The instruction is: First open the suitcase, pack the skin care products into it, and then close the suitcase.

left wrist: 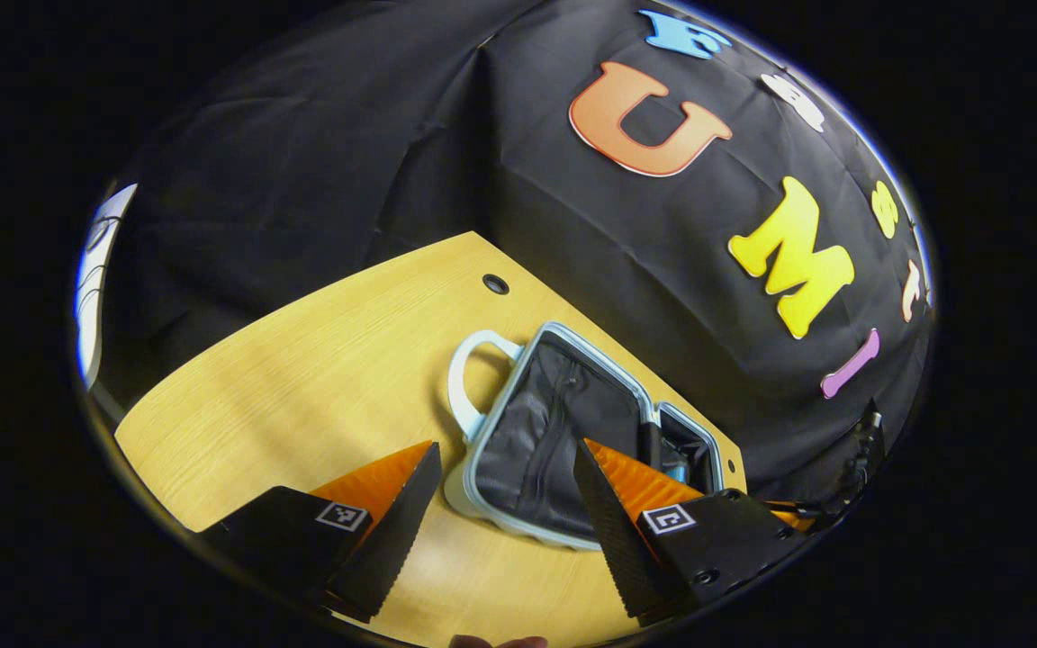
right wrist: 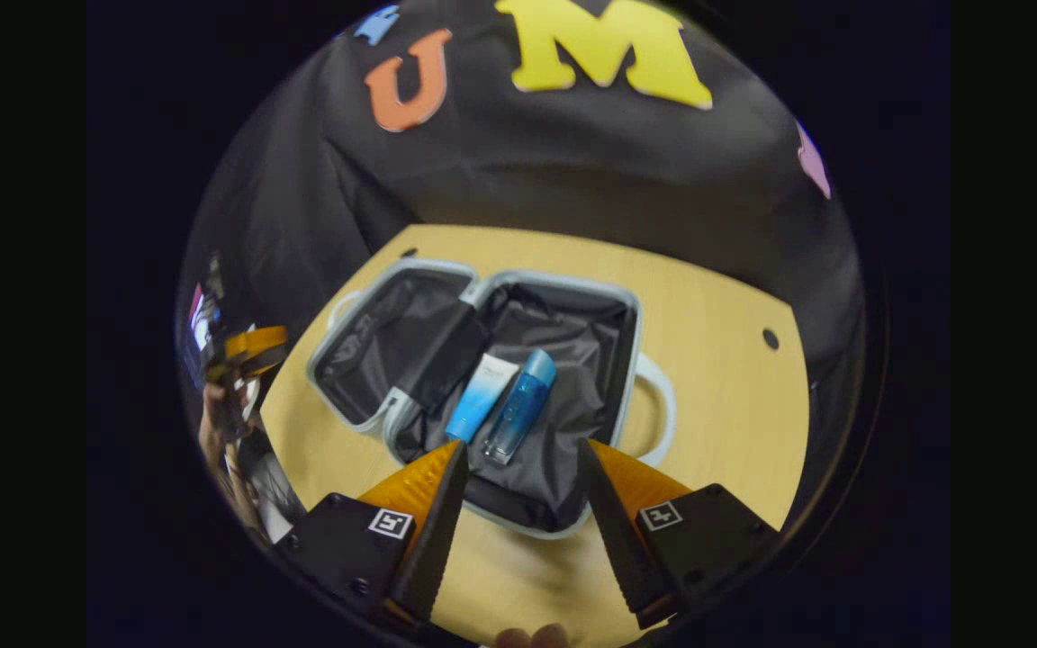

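Suitcase: pale blue hard-shell suitcase (right wrist: 410,409) lies open on the yellow wooden worktop (right wrist: 716,360).
Products: blue tube (right wrist: 481,396) and blue bottle (right wrist: 520,405) inside, just ahead of right tool (right wrist: 518,468).
Tools: right released, empty; left tool (left wrist: 505,468) released, empty.

A light wood-grain desk (right wrist: 716,306) carries everything, its top pierced by a small dark round hole (right wrist: 770,339) near the far edge on one side and another (left wrist: 495,284) on the other. Lying directly on it is the pale-blue suitcase (right wrist: 634,360), spread open flat with both halves down on the wood, its white handle (right wrist: 662,405) resting on the desk beside the shell
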Demonstrator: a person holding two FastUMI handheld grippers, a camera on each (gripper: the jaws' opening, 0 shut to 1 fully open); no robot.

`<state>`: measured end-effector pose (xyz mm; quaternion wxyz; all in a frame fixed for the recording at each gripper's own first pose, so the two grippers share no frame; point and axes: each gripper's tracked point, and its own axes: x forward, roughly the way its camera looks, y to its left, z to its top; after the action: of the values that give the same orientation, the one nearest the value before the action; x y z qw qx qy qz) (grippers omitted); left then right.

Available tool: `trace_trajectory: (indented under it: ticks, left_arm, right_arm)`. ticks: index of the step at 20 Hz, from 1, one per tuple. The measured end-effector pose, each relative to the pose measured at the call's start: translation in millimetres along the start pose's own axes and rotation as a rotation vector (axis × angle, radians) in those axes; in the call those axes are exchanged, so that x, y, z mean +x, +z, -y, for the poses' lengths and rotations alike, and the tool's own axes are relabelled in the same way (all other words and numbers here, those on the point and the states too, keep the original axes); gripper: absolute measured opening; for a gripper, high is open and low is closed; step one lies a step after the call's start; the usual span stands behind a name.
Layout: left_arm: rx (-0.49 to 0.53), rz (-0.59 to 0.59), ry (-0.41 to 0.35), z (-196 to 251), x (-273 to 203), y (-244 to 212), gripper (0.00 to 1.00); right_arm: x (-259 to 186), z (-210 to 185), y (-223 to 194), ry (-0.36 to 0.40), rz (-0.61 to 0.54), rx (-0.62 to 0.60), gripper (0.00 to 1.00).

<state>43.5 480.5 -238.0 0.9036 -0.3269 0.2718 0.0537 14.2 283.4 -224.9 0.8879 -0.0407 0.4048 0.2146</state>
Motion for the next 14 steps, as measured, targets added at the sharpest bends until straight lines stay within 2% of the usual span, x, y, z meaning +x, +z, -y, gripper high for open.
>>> trace_trajectory:
  ticks: [1,2,3,4,7,8,9,10,11,12,13,14]
  left_arm:
    - [-0.010,-0.009,0.001,-4.2,15.9,7.1,0.95]
    - [-0.018,-0.022,0.006,-8.5,31.1,11.3,0.95]
    - [-0.033,-0.041,0.013,-17.9,42.9,12.7,0.95]
    - [-0.061,-0.058,0.015,-24.8,53.3,15.4,0.95]
    - [-0.149,-0.084,0.033,-41.6,84.4,19.2,0.93]
    - [-0.157,-0.101,0.050,-48.9,95.2,16.0,0.93]
    - [-0.158,-0.114,0.057,-51.7,104.1,11.3,0.92]
    - [-0.150,-0.129,0.060,-51.6,111.7,8.8,0.92]
    - [-0.140,-0.141,0.059,-49.0,118.3,5.5,0.90]
    - [-0.129,-0.150,0.055,-46.1,122.9,3.5,1.00]
    - [-0.118,-0.159,0.059,-47.4,126.6,3.3,0.83]
    - [-0.113,-0.162,0.063,-46.7,131.6,2.8,0.77]
  right_arm:
    - [-18.4,1.4,1.5,0.000,0.050,-0.014,0.74]
    - [-35.4,3.7,3.5,-0.007,0.091,-0.028,0.75]
    - [-52.2,9.0,2.5,-0.018,0.120,-0.032,0.70]
    - [-65.1,14.1,0.6,-0.034,0.141,-0.034,0.75]
    - [-95.5,32.0,-5.8,-0.082,0.167,-0.015,0.74]
    - [-102.1,38.9,-8.9,-0.098,0.171,-0.003,0.70]
    - [-107.6,46.6,-12.4,-0.116,0.172,0.013,0.75]
    - [-111.5,54.7,-17.7,-0.135,0.164,0.034,0.70]
    - [-116.7,62.5,-22.3,-0.152,0.159,0.066,0.75]
    - [-121.8,68.8,-25.1,-0.165,0.159,0.101,0.70]
    - [-127.3,74.8,-27.4,-0.179,0.160,0.132,0.70]
    - [-131.9,81.3,-30.1,-0.193,0.163,0.154,0.70]
